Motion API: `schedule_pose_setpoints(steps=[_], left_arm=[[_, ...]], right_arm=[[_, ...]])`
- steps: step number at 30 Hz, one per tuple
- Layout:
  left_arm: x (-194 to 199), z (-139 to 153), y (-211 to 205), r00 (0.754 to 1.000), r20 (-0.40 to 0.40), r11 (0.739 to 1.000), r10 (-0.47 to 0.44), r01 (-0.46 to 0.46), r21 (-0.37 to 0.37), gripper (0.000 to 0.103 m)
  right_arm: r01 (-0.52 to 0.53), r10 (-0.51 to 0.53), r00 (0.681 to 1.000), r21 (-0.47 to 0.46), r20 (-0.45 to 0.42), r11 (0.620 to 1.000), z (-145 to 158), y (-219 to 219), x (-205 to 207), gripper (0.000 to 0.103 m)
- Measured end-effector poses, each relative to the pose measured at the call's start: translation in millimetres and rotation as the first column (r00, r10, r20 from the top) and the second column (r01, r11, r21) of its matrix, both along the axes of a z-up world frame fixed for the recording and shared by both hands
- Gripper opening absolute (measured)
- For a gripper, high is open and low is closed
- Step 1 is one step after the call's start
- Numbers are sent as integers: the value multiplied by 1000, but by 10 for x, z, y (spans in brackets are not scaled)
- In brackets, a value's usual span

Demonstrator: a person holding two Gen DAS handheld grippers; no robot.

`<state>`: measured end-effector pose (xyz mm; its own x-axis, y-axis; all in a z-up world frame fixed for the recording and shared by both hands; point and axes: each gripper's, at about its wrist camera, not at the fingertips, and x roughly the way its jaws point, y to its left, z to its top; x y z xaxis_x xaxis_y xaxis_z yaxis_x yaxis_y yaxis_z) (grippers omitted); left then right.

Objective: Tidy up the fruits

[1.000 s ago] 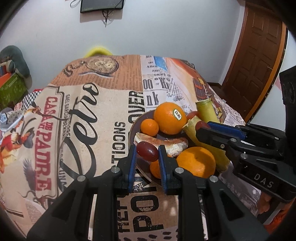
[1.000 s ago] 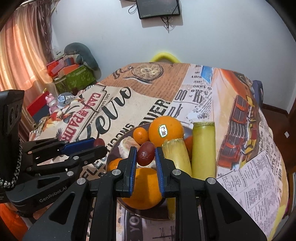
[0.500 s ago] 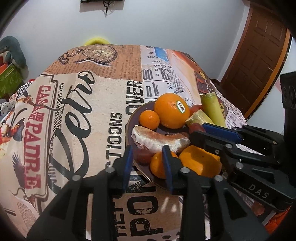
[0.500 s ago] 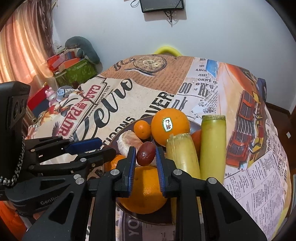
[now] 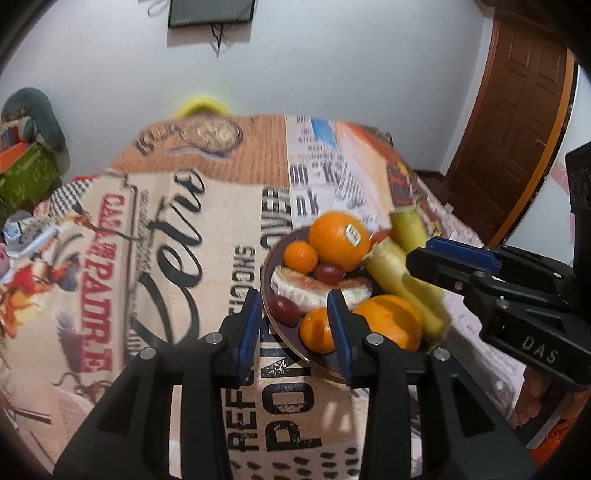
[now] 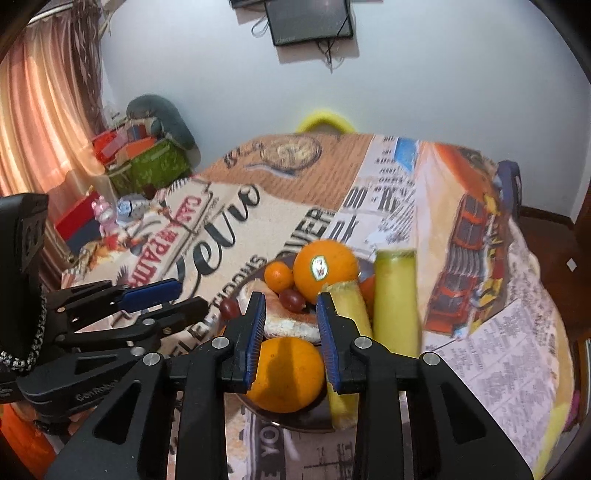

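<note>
The left tool (image 5: 294, 306) stands with its blue-padded fingers spread wide and nothing between them; a dark red grape (image 5: 283, 309) lies just beyond the gap, on the near left rim of the plate (image 5: 266, 258). The right tool (image 6: 290, 306) is likewise wide and holds nothing (its fingers frame a big near orange (image 6: 284, 373) below them). A second grape (image 6: 291, 298) rests further in, against the peeled pale fruit segment (image 5: 317, 290) and under the stickered orange (image 5: 339, 240). Beside that orange, to its left, sits a small mandarin (image 5: 300, 255), and another small orange fruit (image 5: 316, 332) lies at the near edge, partly behind the left tool's right finger. Two long yellow-green stalks (image 6: 394, 299) lie along the right side of the plate, one leaning over the rim. All of this sits on a tabletop covered with a printed newspaper-style cloth (image 5: 177, 240). Past it are a white wall, a dark screen (image 6: 308, 18) mounted high, a wooden door (image 5: 517, 122) and a pink curtain (image 6: 40, 110).
</note>
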<state>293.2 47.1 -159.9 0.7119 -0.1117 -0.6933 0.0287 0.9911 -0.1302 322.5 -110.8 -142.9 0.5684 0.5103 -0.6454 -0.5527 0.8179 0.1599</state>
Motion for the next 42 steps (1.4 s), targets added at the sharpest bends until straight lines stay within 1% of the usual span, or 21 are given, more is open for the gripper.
schedule_pose_setpoints(steps=[2, 4, 7, 9, 14, 17, 19, 20, 21, 23, 25, 27, 29, 31, 33, 34, 35, 37, 39, 40, 42], left_arm=[[-111, 174, -2, 999, 42, 1000, 8, -8, 4, 36], [-273, 409, -23, 995, 100, 1000, 16, -18, 14, 36], [-540, 740, -88, 981, 192, 999, 20, -27, 38, 36], [-759, 970, -148, 966, 259, 998, 19, -34, 51, 36], [-1257, 1425, -289, 928, 374, 998, 5, -28, 56, 36], [-1581, 1671, -389, 896, 444, 997, -7, -26, 67, 36], [-1759, 1788, -443, 879, 476, 997, -13, -23, 71, 39], [-1855, 1840, -469, 870, 492, 997, -15, -23, 72, 44], [-1930, 1876, -481, 863, 505, 997, -14, -25, 70, 49], [-2092, 1946, -512, 847, 532, 997, -9, -32, 68, 54], [-2162, 1980, -540, 839, 544, 997, -6, -39, 70, 58], [-2248, 2011, -561, 831, 556, 997, -3, -44, 70, 64], [-2314, 2024, -574, 824, 566, 996, -3, -48, 74, 68], [-2367, 2033, -582, 818, 575, 995, -1, -57, 83, 73], [-2416, 2030, -594, 816, 578, 994, -2, -60, 88, 81], [-2440, 2023, -602, 815, 580, 994, 0, -62, 89, 83], [-2459, 2014, -616, 813, 583, 994, 1, -65, 89, 85], [-2483, 2005, -634, 811, 585, 993, 0, -67, 93, 87], [-2509, 1998, -644, 811, 585, 993, 2, -68, 92, 94], [-2515, 1998, -646, 811, 585, 993, 4, -70, 91, 95], [-2533, 1998, -651, 810, 586, 994, 7, -71, 87, 96]], right_arm=[[15, -16, 999, 14, 37, 1000, 166, -73, -100, 26], [29, -31, 997, 27, 77, 999, 342, -136, -207, 26], [44, -51, 989, 54, 142, 998, 622, -250, -420, 26], [53, -65, 981, 68, 185, 996, 786, -311, -568, 26], [62, -96, 951, 121, 294, 991, 1218, -509, -1034, 26], [65, -114, 931, 151, 348, 986, 1413, -606, -1306, 26], [62, -126, 914, 173, 385, 983, 1536, -666, -1510, 27], [60, -129, 908, 180, 398, 982, 1567, -685, -1573, 29], [60, -134, 900, 188, 414, 980, 1606, -704, -1660, 31], [61, -147, 886, 202, 441, 977, 1652, -726, -1794, 36], [64, -157, 876, 212, 457, 975, 1669, -736, -1878, 40], [70, -166, 869, 217, 465, 974, 1665, -735, -1930, 46], [83, -183, 863, 225, 472, 971, 1643, -741, -1965, 57], [96, -196, 855, 224, 480, 970, 1612, -734, -1978, 61], [105, -200, 852, 215, 484, 971, 1601, -715, -2004, 62], [108, -201, 851, 212, 486, 971, 1594, -705, -2008, 66], [114, -206, 848, 211, 488, 971, 1597, -704, -2025, 73], [132, -225, 838, 215, 497, 968, 1600, -705, -2061, 82], [141, -233, 832, 213, 504, 967, 1603, -709, -2106, 85], [144, -234, 831, 211, 504, 967, 1600, -709, -2115, 86], [151, -242, 831, 214, 502, 965, 1594, -702, -2108, 92]])
